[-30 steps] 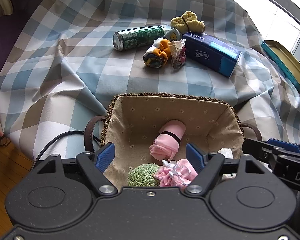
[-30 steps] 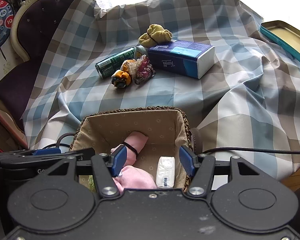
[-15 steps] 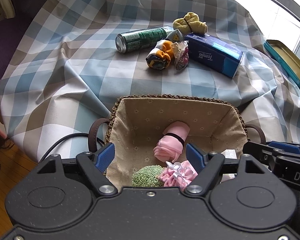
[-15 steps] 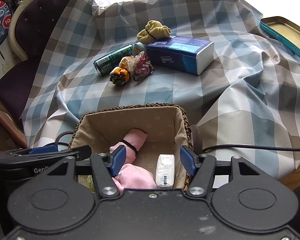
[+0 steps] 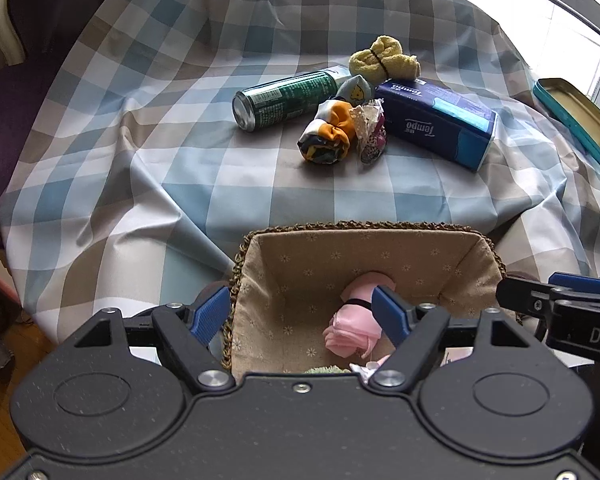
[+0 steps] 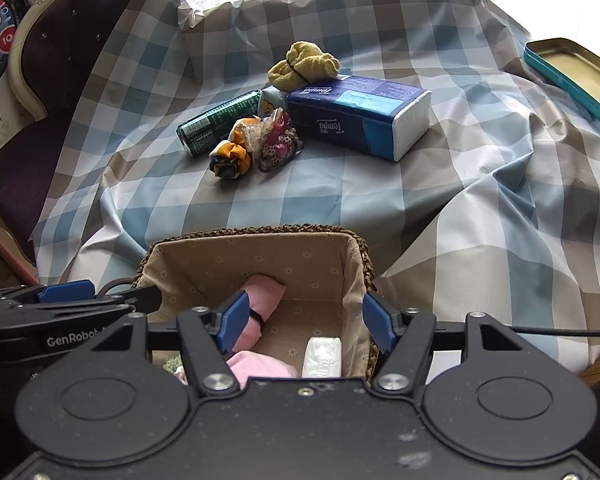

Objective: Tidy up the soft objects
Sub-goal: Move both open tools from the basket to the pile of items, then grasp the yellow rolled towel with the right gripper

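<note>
A woven basket with a beige lining stands at the near edge of the checked tablecloth. Inside lie a pink rolled cloth and a white tissue pack. My left gripper hangs open over the basket's left wall, one finger outside it and one above the pink roll. My right gripper hovers over the basket's right half, its jaws opening; the tissue pack lies loose below them. Farther back sit a yellow towel roll, an orange-and-black scrunchie and a wrapped patterned scrunchie.
A green can lies on its side beside the scrunchies. A blue tissue box sits to their right. A teal tin lid rests at the table's right edge. A dark purple chair stands behind the table on the left.
The right gripper's jaws have widened above the tissue pack. The left view has shifted left, so the green and pink bow pieces have slipped under the gripper body.
</note>
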`<state>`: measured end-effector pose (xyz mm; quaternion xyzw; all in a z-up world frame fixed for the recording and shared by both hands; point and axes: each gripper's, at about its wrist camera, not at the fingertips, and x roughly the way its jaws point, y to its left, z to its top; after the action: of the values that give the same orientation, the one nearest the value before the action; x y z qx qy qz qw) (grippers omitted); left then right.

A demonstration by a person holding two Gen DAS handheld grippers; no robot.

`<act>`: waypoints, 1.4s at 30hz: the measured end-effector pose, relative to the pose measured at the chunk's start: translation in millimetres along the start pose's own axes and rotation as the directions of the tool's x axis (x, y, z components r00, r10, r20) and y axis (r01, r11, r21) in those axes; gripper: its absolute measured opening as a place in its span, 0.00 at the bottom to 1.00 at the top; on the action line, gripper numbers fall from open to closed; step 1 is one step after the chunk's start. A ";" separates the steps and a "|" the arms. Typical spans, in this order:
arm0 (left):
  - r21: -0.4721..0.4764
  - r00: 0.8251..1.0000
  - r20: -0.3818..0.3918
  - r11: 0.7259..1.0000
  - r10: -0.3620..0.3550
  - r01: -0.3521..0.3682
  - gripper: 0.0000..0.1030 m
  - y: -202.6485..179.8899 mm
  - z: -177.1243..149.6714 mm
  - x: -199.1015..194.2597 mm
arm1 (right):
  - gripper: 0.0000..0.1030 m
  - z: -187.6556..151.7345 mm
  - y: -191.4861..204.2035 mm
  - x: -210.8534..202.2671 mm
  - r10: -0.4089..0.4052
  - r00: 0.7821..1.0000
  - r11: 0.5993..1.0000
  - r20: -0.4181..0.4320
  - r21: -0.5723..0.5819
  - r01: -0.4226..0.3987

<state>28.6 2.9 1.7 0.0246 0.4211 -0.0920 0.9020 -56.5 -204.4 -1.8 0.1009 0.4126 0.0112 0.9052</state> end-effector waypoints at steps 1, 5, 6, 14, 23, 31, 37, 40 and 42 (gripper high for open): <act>0.003 1.000 0.002 1.000 0.002 -0.002 0.72 0.6 3.1 1.7 | 0.61 4.2 -0.4 2.2 -0.005 1.000 1.000 0.002 -0.001 0.005; 0.011 1.000 0.008 1.000 0.007 -0.007 0.72 2.6 16.6 8.8 | 0.62 21.4 -3.1 12.0 -0.021 1.000 1.000 0.008 -0.006 0.021; 0.012 1.000 0.009 1.000 0.007 -0.008 0.72 3.3 20.3 10.8 | 0.62 25.2 -3.9 14.4 -0.022 1.000 1.000 0.007 -0.006 0.022; 0.019 1.000 0.014 1.000 0.011 -0.011 0.72 8.0 50.9 28.6 | 0.63 65.5 -9.4 38.7 -0.043 0.999 0.999 0.023 -0.016 0.043; 0.044 0.999 0.032 0.999 0.013 -0.015 0.72 9.4 92.9 54.2 | 0.64 124.0 -7.4 66.2 -0.053 0.996 0.998 0.076 -0.025 0.055; 0.054 0.999 0.040 0.999 0.007 -0.009 0.72 12.8 134.2 82.6 | 0.65 189.6 -7.4 103.7 -0.050 0.992 0.999 0.118 0.009 0.049; 0.059 0.999 0.039 0.998 0.023 -0.025 0.72 15.0 159.4 107.7 | 0.69 232.7 -14.8 146.5 -0.045 0.994 0.998 0.102 0.056 0.039; 0.050 0.999 0.032 0.998 0.028 -0.029 0.72 18.1 166.8 117.5 | 0.71 242.0 -7.1 166.0 -0.070 0.991 0.997 0.113 0.028 0.067; 0.044 0.999 0.029 0.999 0.030 -0.031 0.72 20.5 168.7 121.3 | 0.74 245.0 0.8 176.5 -0.074 0.989 0.997 0.125 -0.002 0.075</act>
<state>236.1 -15.1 17.0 0.0497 0.4057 -0.0877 0.9084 243.5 -227.8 23.5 0.0827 0.3585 -0.0275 0.9294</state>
